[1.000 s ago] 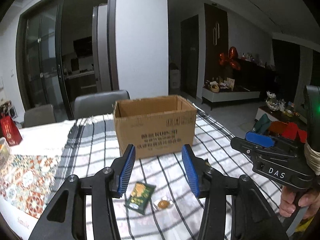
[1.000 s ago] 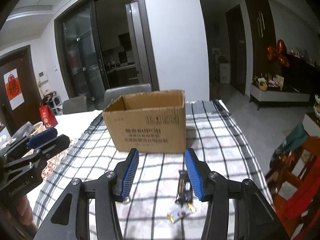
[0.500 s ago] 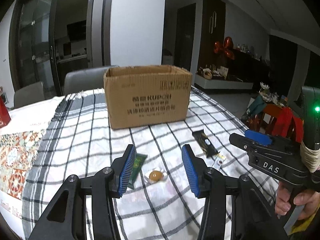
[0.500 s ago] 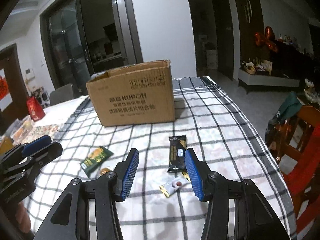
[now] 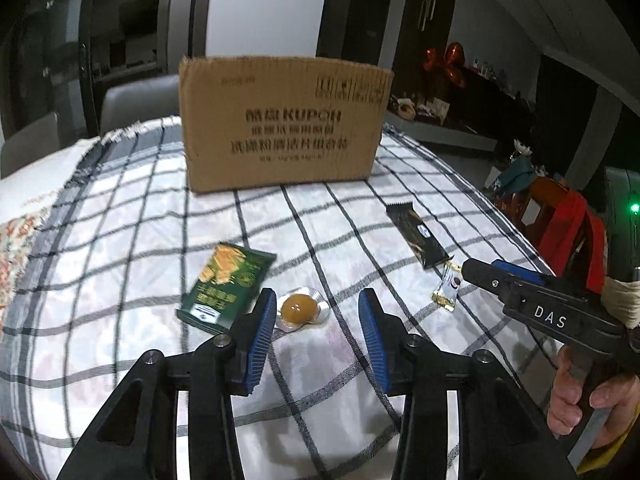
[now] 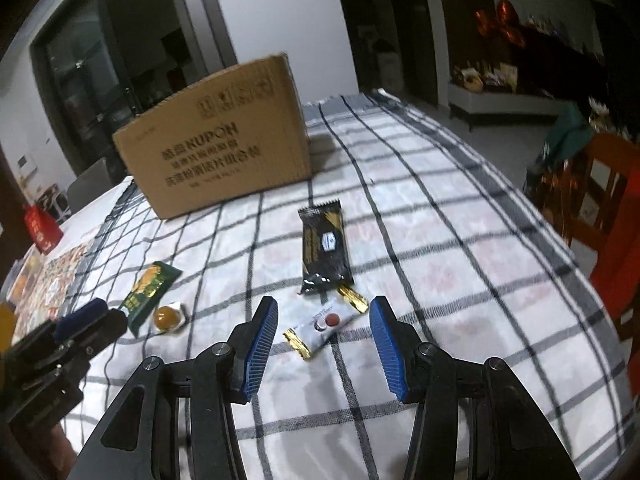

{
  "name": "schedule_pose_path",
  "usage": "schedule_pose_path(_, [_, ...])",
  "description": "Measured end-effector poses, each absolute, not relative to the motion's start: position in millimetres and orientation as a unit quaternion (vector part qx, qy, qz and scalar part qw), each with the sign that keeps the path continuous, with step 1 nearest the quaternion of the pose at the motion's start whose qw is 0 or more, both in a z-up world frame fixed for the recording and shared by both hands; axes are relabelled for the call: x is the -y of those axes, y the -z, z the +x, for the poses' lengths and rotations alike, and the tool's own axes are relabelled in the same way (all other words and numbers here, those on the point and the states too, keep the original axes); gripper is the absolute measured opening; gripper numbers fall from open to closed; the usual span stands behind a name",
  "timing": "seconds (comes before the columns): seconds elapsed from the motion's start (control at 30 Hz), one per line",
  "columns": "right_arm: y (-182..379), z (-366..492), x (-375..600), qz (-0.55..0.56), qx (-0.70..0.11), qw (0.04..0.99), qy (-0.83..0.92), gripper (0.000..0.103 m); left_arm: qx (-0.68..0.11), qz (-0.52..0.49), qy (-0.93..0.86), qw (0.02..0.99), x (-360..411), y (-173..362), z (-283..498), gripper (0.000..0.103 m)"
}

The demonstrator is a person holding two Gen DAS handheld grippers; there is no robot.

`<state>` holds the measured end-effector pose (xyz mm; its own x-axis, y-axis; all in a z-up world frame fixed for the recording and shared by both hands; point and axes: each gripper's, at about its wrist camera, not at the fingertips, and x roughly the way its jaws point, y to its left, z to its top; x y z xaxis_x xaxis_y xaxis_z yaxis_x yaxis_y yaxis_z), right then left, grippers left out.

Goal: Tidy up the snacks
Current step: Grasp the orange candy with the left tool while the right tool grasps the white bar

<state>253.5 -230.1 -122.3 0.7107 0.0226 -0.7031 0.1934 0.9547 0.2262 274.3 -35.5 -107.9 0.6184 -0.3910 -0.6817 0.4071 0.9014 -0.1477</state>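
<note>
A: Left gripper (image 5: 317,314), jaws spread wide, nothing held; lowered over the round amber sweet in its clear wrapper (image 5: 299,311), which sits just ahead of the left blue pad (image 5: 260,334). Probably placed so that the sweet falls between the pads on closing.

B: Right gripper (image 6: 323,328), likewise spread and empty. Set astride the small white sachet with gold ends (image 6: 323,325), lying slantwise across the gap. Wide opening likely kept to clear the sachet's length.

A: Other snacks: green packet (image 5: 227,284) flat on the checked tablecloth (image 5: 120,240), just beside the sweet, one corner near the left pad. Black bar wrapper (image 6: 325,246) beyond the sachet, its near end touching or overlapping one gold end; cannot tell which.

B: Cardboard box (image 5: 282,124) at the far side of the table, upright, well apart from all four snacks. Presumably the destination; interior not visible here, so contents unknown.

A: Stage, as judged: approach to a paired pick, nothing yet lifted.

B: Risk: green packet pinched along with the sweet; thin sachet flat against cloth, hard to catch.
</note>
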Motion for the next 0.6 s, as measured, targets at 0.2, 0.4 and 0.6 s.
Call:
schedule_pose_path(0.2, [130.5, 259.5, 227.6, 0.152, -0.392, 0.906, 0.046, 0.049, -0.403, -0.008, 0.238, 0.884, 38.3, 123.4, 289.9, 0.038])
schedule_pose_path(0.4, [137.7, 264.5, 228.8, 0.159, -0.401, 0.901, 0.043, 0.049, -0.404, 0.029, 0.230, 0.885, 46.8, 131.3, 295.8, 0.038])
schedule_pose_path(0.6, [142.4, 267.2, 228.5, 0.161, -0.407, 0.898, 0.043, 0.049, -0.410, 0.045, 0.222, 0.884, 51.3, 142.2, 302.7, 0.038])
